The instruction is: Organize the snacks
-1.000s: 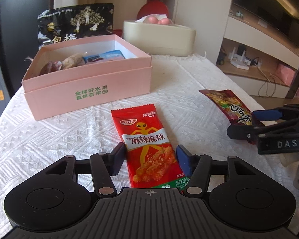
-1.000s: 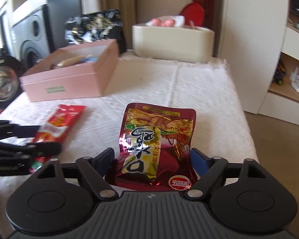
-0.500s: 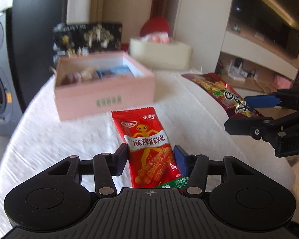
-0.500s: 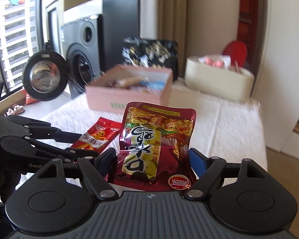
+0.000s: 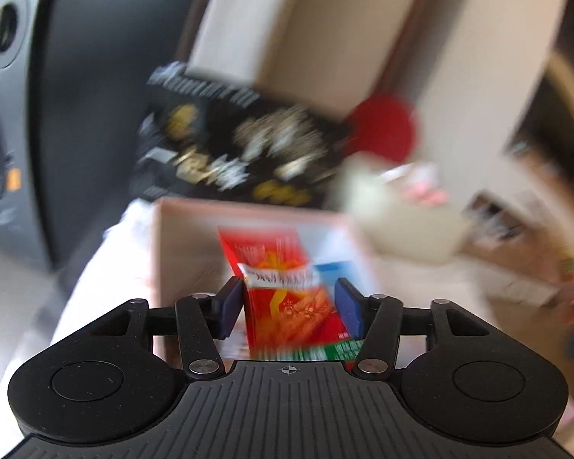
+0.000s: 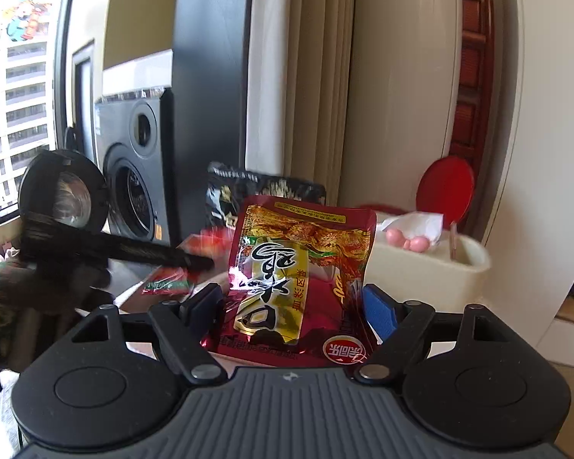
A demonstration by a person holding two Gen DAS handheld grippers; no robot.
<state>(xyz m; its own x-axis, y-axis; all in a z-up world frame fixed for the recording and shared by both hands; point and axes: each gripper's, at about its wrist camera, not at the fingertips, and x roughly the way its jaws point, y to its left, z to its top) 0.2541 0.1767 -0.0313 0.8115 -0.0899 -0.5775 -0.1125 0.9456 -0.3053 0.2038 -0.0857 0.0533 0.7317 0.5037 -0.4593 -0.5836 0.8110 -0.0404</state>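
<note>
My left gripper (image 5: 289, 306) is shut on a red spicy-strip snack packet (image 5: 283, 287) and holds it in the air over the open pink box (image 5: 187, 244); this view is blurred by motion. My right gripper (image 6: 292, 308) is shut on a dark red and gold snack packet (image 6: 298, 267) and holds it upright, high above the table. In the right wrist view the left gripper (image 6: 107, 248) with its red packet (image 6: 168, 283) shows at the left, ahead of me.
A black and gold snack bag (image 5: 241, 153) stands behind the pink box. A cream tub (image 6: 428, 267) with pink items and a red lid (image 6: 445, 187) stands at the back right. A washing machine (image 6: 134, 176) stands at the left beyond the table.
Both grippers have lifted their packets off the table. The left gripper has moved forward and left fast to above the pink box. The right gripper has risen and tilted upward.
</note>
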